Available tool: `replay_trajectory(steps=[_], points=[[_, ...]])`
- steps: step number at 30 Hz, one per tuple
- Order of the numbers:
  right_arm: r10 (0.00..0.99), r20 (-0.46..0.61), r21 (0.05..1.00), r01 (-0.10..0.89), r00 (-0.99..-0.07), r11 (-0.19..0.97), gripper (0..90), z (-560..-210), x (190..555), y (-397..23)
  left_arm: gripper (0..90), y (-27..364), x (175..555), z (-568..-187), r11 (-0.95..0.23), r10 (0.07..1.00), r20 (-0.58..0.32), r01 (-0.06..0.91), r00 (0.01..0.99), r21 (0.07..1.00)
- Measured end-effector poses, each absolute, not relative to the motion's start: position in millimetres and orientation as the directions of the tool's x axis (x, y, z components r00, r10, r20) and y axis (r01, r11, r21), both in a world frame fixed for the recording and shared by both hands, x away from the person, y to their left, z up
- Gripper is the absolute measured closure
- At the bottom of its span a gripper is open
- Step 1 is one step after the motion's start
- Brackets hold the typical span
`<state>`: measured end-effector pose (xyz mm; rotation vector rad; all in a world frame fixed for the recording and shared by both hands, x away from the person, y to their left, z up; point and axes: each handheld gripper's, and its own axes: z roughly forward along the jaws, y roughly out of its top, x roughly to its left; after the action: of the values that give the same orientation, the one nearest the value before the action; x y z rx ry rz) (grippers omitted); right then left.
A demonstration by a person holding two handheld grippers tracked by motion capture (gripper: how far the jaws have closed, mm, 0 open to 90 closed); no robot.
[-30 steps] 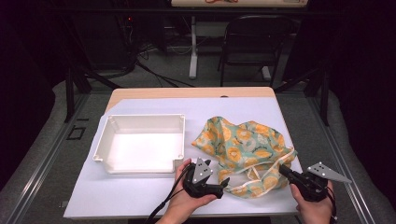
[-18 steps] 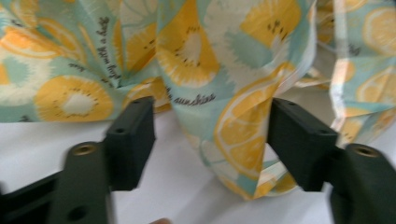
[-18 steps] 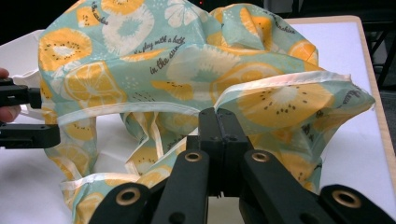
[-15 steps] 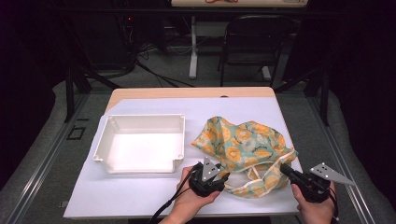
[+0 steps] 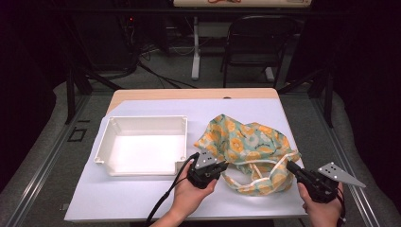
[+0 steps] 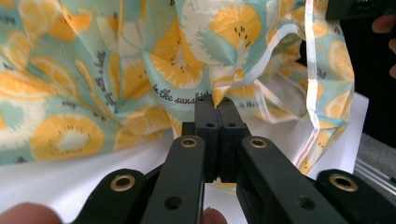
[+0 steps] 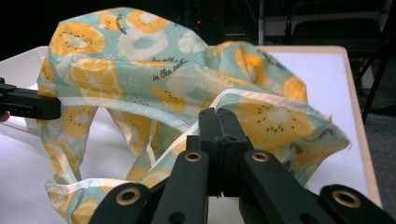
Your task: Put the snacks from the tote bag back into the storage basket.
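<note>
Fabric bag (image 5: 248, 146) printed with orange slices lay crumpled on the white-covered bench (image 5: 142, 198), just right of an empty white tray (image 5: 142, 120). Left gripper (image 5: 218, 166) had just been closing, its fingers (image 6: 205, 116) now pinched on the bag's near left edge. Right gripper (image 5: 289, 166) held its fingers (image 7: 208, 126) clamped on the white-trimmed hem at the near right. The cloth looked light, limp and prone to sagging, so the trimmed hem seemed the surest place to hold.
</note>
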<state>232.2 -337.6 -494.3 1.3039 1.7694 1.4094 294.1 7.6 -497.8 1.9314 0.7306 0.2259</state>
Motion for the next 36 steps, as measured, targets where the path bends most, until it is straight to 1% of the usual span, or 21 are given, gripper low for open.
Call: replay_trajectory(steps=[8,16,18,20,24,26,28,29,30,31,34,36], points=[[0.911,0.130,0.948,0.317,-0.392,0.001,90.0,-479,242,-342,90.0,13,312,-478,-0.277,0.583,-0.164,0.384,0.796,0.881],[0.922,0.098,0.961,0.277,-0.375,0.011,90.0,-464,253,-345,90.0,16,328,-467,-0.253,0.595,-0.185,0.401,0.782,0.881],[0.926,0.095,0.967,0.254,-0.365,0.002,90.0,-455,262,-348,90.0,16,332,-464,-0.257,0.596,-0.185,0.404,0.781,0.878],[0.926,0.097,0.968,0.249,-0.366,-0.003,90.0,-454,264,-349,90.0,15,338,-463,-0.257,0.603,-0.186,0.410,0.776,0.875],[0.929,0.091,0.970,0.244,-0.359,-0.001,90.0,-448,285,-352,89.8,15,349,-467,-0.259,0.617,-0.204,0.440,0.760,0.860],[0.930,0.091,0.970,0.242,-0.356,-0.002,90.0,-448,290,-352,89.6,15,353,-471,-0.255,0.626,-0.211,0.453,0.750,0.854],[0.929,0.094,0.967,0.255,-0.359,0.001,90.0,-450,300,-353,87.0,15,354,-474,-0.253,0.626,-0.218,0.459,0.749,0.852],[0.928,0.097,0.966,0.258,-0.360,-0.001,90.0,-452,304,-353,82.8,15,353,-476,-0.253,0.622,-0.221,0.461,0.751,0.851],[0.925,0.113,0.963,0.269,-0.362,-0.012,90.0,-454,309,-352,75.4,16,350,-476,-0.251,0.620,-0.220,0.456,0.753,0.854],[0.925,0.113,0.963,0.269,-0.362,-0.012,90.0,-454,309,-352,75.4,16,348,-476,-0.252,0.616,-0.214,0.447,0.758,0.858],[0.920,0.132,0.963,0.266,-0.369,-0.031,90.0,-458,311,-349,63.7,19,332,-474,-0.245,0.609,-0.200,0.421,0.767,0.873],[0.917,0.137,0.964,0.264,-0.374,-0.036,90.0,-460,310,-348,61.2,22,322,-473,-0.237,0.595,-0.212,0.420,0.776,0.876]])
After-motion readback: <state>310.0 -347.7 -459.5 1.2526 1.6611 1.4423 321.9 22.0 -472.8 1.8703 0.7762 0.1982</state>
